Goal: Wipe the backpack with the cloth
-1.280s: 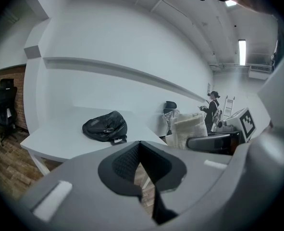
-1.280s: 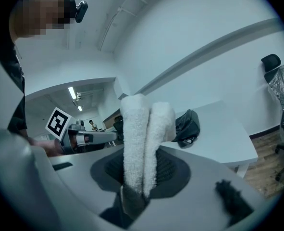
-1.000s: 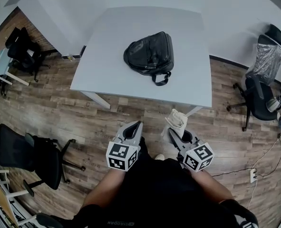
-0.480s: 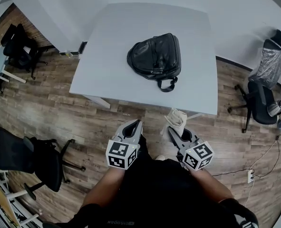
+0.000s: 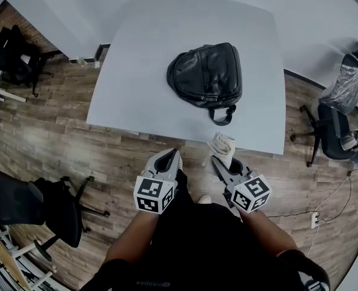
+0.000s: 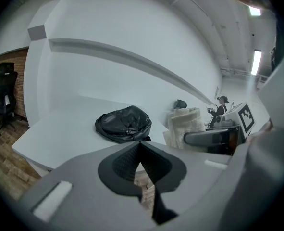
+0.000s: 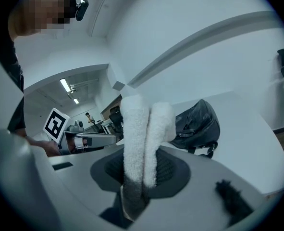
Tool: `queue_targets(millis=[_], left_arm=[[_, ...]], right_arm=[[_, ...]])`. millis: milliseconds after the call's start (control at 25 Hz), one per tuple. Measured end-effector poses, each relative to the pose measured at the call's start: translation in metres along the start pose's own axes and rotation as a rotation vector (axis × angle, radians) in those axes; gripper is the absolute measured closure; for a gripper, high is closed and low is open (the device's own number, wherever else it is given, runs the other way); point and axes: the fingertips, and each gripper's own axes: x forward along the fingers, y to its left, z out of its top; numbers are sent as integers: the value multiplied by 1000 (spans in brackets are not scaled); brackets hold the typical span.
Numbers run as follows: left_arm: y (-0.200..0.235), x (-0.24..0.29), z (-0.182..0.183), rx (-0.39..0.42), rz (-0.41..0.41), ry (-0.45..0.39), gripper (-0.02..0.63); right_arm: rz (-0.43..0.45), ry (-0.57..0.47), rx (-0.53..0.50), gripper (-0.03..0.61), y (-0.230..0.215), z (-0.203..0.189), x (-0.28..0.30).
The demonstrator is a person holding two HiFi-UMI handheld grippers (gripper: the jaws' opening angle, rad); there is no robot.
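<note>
Brown wood floor (image 5: 76, 150) all around, with a big white table (image 5: 136, 71) in the middle. Black chairs (image 5: 30, 202) on wheels off to the left and right, away from the table.

On the table, over to the right side: a black backpack (image 5: 206, 73), lying flat. Long way running from the far edge to the near edge, a bit slanted. Small carry loop (image 5: 222, 115) at the near end, pointing back at the person and a little to the right.

Low down, off the table and close to its near edge: the left gripper (image 5: 171, 155). Jaws pressed together, with nothing between them.

Just beside it, the right gripper (image 5: 217, 162). Jaws pinching a white fluffy cloth (image 5: 222, 145), folded over. Folded end sticking out past the tips, toward the table. Cloth and backpack well apart, not touching.
</note>
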Motion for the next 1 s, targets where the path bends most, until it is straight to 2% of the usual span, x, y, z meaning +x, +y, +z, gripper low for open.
queue_targets(millis=[320, 560, 760, 1000], left_arm=[[62, 29, 34, 8, -23, -6, 607], [101, 51, 70, 60, -51, -24, 607], [123, 65, 89, 79, -75, -37, 607], [137, 81, 101, 101, -108, -39, 607]], right_arm=[[-24, 33, -36, 485, -10, 34, 67], [-62, 20, -53, 485, -29, 72, 111], [-92, -4, -64, 485, -41, 99, 136], [-96, -10, -59, 485, -44, 113, 154]])
